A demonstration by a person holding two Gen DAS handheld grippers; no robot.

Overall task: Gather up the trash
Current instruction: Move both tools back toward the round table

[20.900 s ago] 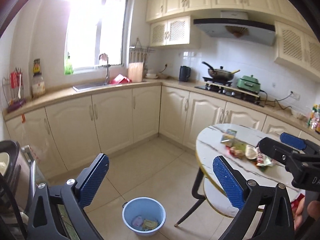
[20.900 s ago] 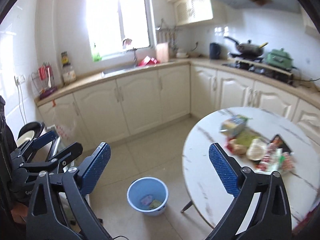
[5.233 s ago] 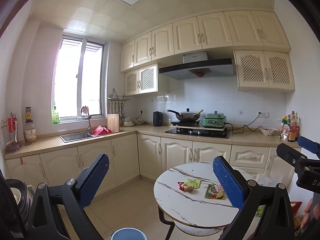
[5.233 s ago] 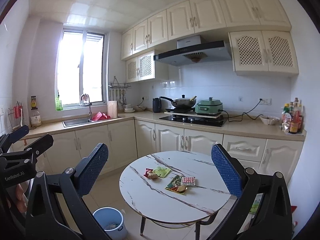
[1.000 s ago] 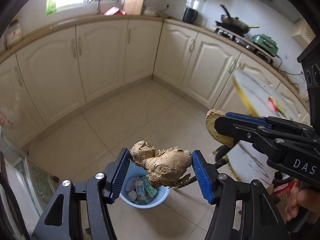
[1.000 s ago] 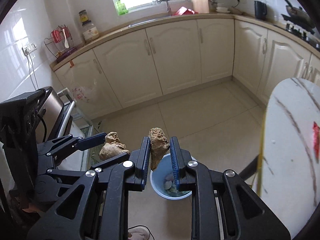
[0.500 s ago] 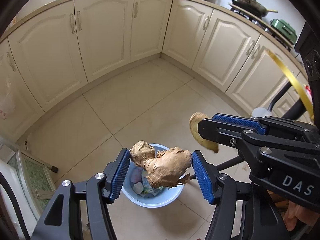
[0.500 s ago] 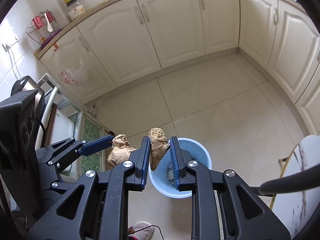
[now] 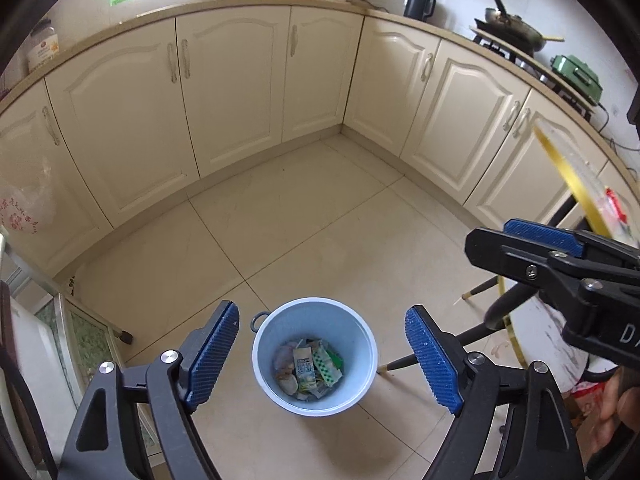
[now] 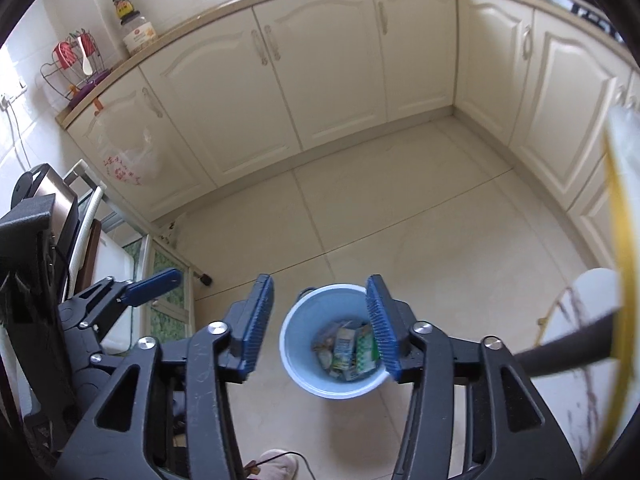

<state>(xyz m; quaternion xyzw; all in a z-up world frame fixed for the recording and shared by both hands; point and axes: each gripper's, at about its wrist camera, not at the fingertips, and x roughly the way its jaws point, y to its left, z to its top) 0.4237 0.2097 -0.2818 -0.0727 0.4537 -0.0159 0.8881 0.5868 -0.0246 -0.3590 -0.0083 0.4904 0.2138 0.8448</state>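
A light blue bin (image 9: 362, 344) stands on the tiled floor, holding wrappers and scraps (image 9: 308, 368). My left gripper (image 9: 320, 312) hangs directly above it; its jaws are opening and nothing is between the blue pads. In the right wrist view the same bin (image 10: 302, 332) sits just below my right gripper (image 10: 320, 282), whose jaws are also opening, empty. The right pad (image 10: 380, 320) overlaps the bin's rim in the picture. I cannot pick out the ginger pieces among the trash (image 10: 344, 344).
A round marble table with a gold rim (image 9: 568, 168) and black legs (image 9: 436, 350) stands close on the right. Cream cabinets (image 9: 240, 92) line the far walls. A low glass-fronted unit (image 10: 168, 276) is at the left. A hand (image 9: 624, 400) holds the right gripper.
Each gripper held a piece of ginger half a second ago; both jaws have since spread and the ginger is gone from them. Both views look more steeply down, with the bin closer.
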